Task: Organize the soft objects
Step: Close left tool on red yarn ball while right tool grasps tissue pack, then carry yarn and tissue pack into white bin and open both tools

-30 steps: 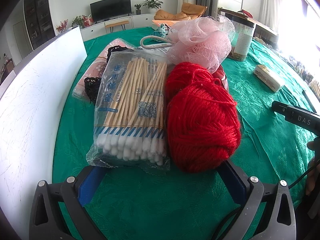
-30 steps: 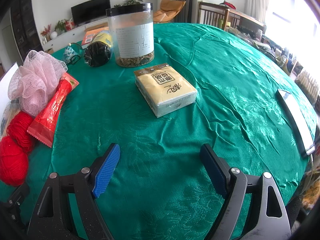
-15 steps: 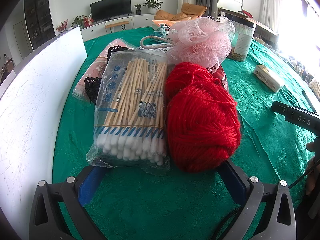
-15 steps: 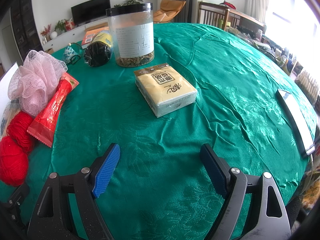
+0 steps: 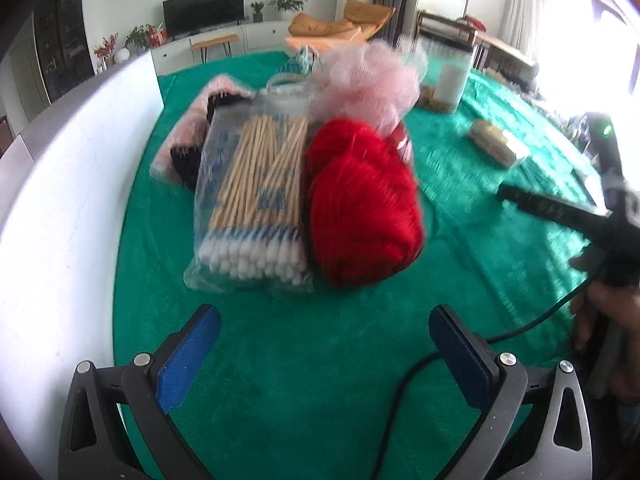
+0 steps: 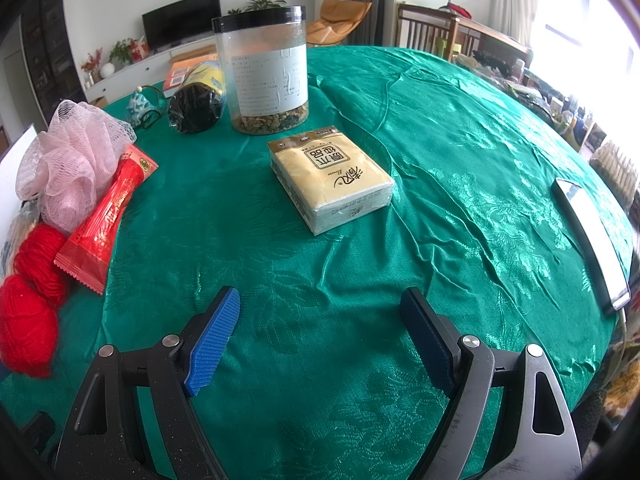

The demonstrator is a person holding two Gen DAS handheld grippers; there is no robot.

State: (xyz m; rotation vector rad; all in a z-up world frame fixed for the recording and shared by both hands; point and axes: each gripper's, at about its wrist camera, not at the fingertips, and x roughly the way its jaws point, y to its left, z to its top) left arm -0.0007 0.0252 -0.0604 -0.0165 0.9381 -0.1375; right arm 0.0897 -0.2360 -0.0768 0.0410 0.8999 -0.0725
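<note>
Though the left view is blurred, the left gripper (image 5: 324, 344) shows its jaws spread, empty, low over the green cloth (image 5: 280, 380). Just ahead lies the red yarn (image 5: 360, 204), touching the cotton swab bag (image 5: 256, 204); behind both, the pink mesh puff (image 5: 368, 80). Yarn looks light, springy, likely to compress: take it across the middle. Right gripper (image 6: 320, 332) likewise spread, empty; tissue pack (image 6: 332, 178) ahead, squashy, best gripped across its short sides. Jar (image 6: 264, 72) beyond.
</note>
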